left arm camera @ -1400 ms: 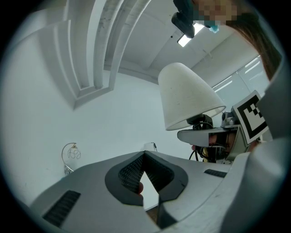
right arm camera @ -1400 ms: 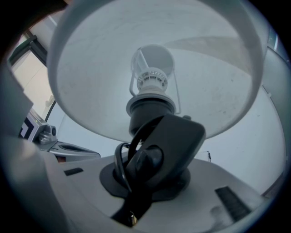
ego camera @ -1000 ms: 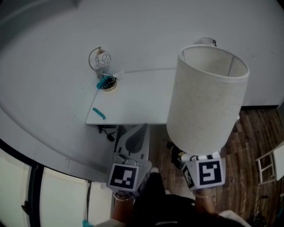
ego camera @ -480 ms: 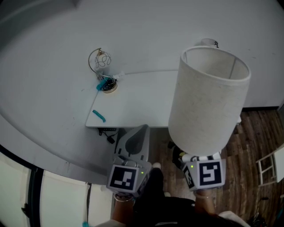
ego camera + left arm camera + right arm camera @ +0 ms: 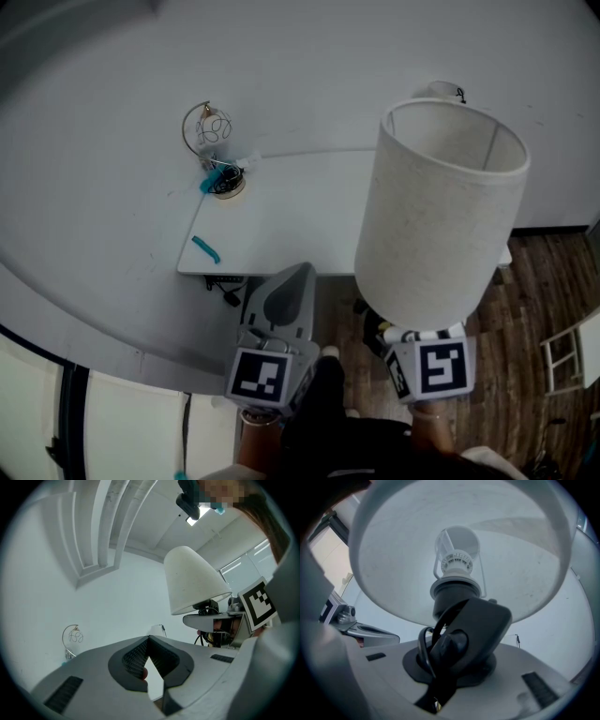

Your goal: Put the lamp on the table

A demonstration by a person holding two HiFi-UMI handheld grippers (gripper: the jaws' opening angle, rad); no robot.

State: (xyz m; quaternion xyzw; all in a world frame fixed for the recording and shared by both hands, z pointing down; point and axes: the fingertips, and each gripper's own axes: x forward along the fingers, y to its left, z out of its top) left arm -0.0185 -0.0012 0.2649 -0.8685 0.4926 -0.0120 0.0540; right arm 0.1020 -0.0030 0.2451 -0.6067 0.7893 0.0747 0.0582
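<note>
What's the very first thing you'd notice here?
The big cream fabric-shaded lamp fills the right of the head view, held up in the air by the right tongs, which are clamped on its dark base. Below it stands a small white table, with a gold wire loop ornament at its back left corner.

A gold wire-loop ornament [image 5: 225, 183] is standing at the far left corner of the desk [image 5: 300, 214], a teal strip [image 5: 206, 249] is lying near its front edge, and a white frame [image 5: 565, 352] is sitting on the wooden floor [image 5: 534, 281].
</note>
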